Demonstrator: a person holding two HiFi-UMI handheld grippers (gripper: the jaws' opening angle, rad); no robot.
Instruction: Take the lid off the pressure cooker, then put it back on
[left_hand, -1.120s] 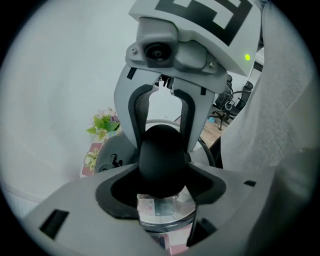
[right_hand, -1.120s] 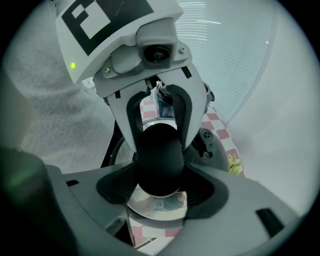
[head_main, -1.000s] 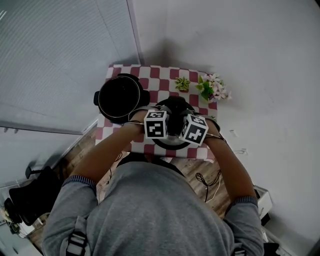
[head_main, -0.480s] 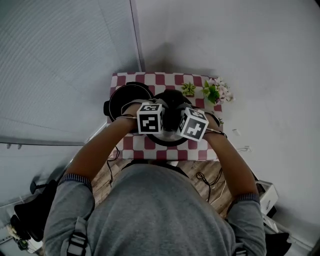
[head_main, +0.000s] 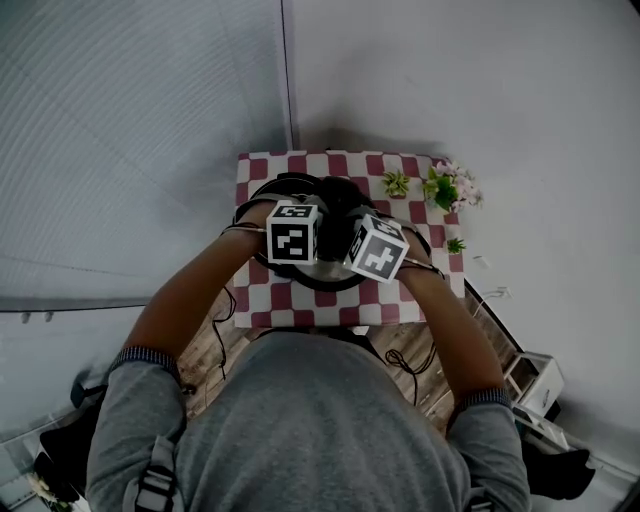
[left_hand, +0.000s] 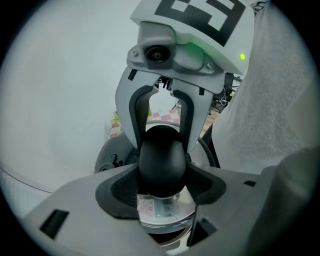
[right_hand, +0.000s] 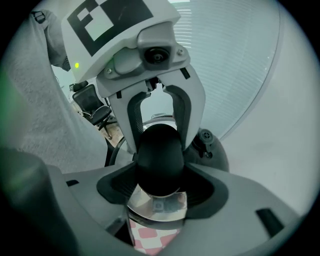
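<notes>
The steel lid (head_main: 322, 272) hangs in the air by its black knob (head_main: 338, 200), which both grippers clasp from opposite sides. My left gripper (left_hand: 161, 186) is shut on the knob (left_hand: 161, 157), and the lid's shiny top (left_hand: 162, 212) shows just below. My right gripper (right_hand: 159, 189) is shut on the same knob (right_hand: 159, 160), with the lid (right_hand: 157, 205) under it. In the head view the left gripper (head_main: 318, 222) and right gripper (head_main: 350, 228) meet over the lid. The black cooker pot (head_main: 268, 190) sits at the table's left; the lid overlaps its right side and hides most of it. The pot (right_hand: 210, 147) also shows behind the jaws.
The small table (head_main: 400, 300) wears a red and white checked cloth and stands against the wall. Small potted plants (head_main: 397, 183) and flowers (head_main: 447, 188) stand at its back right. Cables hang off the front edge. A white box (head_main: 535, 375) lies on the floor to the right.
Both grippers have carried the lid leftwards and a little up. It was beside the open pot a second ago and now overlaps it.
</notes>
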